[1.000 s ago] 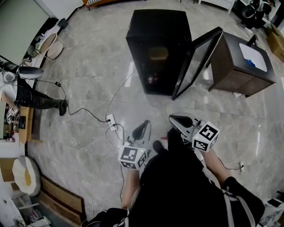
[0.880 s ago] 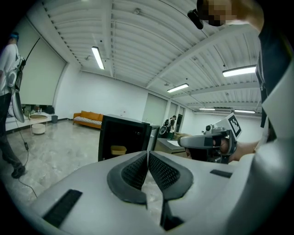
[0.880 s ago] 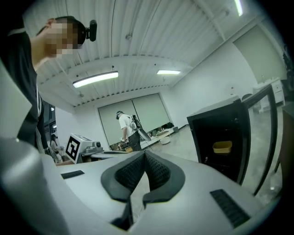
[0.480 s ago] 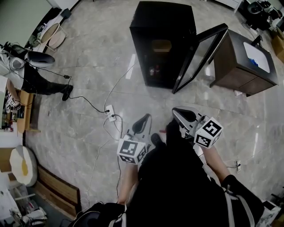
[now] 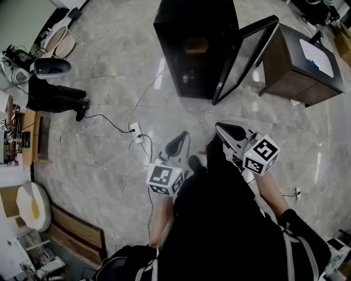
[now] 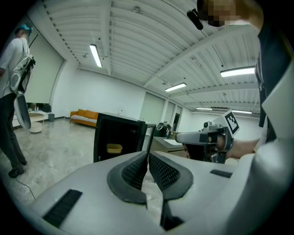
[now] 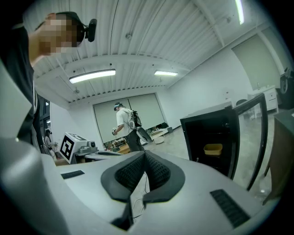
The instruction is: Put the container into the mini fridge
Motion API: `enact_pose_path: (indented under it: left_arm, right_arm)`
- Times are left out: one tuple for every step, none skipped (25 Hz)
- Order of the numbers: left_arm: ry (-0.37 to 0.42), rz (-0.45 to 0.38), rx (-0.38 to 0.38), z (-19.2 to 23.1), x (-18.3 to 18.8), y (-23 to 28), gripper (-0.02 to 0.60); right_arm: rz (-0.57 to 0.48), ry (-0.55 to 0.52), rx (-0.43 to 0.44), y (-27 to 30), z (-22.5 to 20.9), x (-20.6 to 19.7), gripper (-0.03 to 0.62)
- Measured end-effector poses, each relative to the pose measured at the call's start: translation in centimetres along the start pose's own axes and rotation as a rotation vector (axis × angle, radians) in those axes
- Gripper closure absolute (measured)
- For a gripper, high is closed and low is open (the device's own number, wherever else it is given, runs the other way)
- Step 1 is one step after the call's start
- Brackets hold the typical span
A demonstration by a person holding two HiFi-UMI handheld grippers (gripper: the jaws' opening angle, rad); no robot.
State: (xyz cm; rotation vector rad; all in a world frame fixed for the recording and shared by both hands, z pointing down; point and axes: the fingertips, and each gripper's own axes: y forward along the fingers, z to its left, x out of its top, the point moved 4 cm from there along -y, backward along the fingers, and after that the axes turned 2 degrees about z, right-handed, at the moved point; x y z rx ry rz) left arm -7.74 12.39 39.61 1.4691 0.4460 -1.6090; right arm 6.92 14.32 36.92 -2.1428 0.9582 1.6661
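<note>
The shallow yellow plastic container (image 5: pixel 196 45) sits on a shelf inside the black mini fridge (image 5: pixel 196 13), whose glass door (image 5: pixel 242 59) stands open. The left gripper (image 6: pixel 148 158) and right gripper (image 7: pixel 144 158) have fingers (image 6: pixel 132 172) pressed together, holding nothing

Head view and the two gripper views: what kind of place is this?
Likely a large open office or lab hall: polished stone floor, strip lights on a ribbed ceiling, an orange sofa far back.
</note>
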Motion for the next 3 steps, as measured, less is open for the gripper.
enact_pose_path:
  left_arm:
    - [0.0, 0.0, -0.001, -0.02, 0.03, 0.18, 0.54]
    - [0.0, 0.0, -0.003, -0.03, 0.08, 0.38, 0.54]
    - [0.0, -0.001, -0.004, -0.04, 0.13, 0.58, 0.54]
  right_arm:
    - [0.004, -0.008, -0.003, 0.0, -0.1, 0.07, 0.576]
    - [0.007, -0.015, -0.005, 0.0, -0.23, 0.13, 0.576]
    - [0.011, -0.021, -0.007, 0.0, -0.37, 0.2, 0.576]
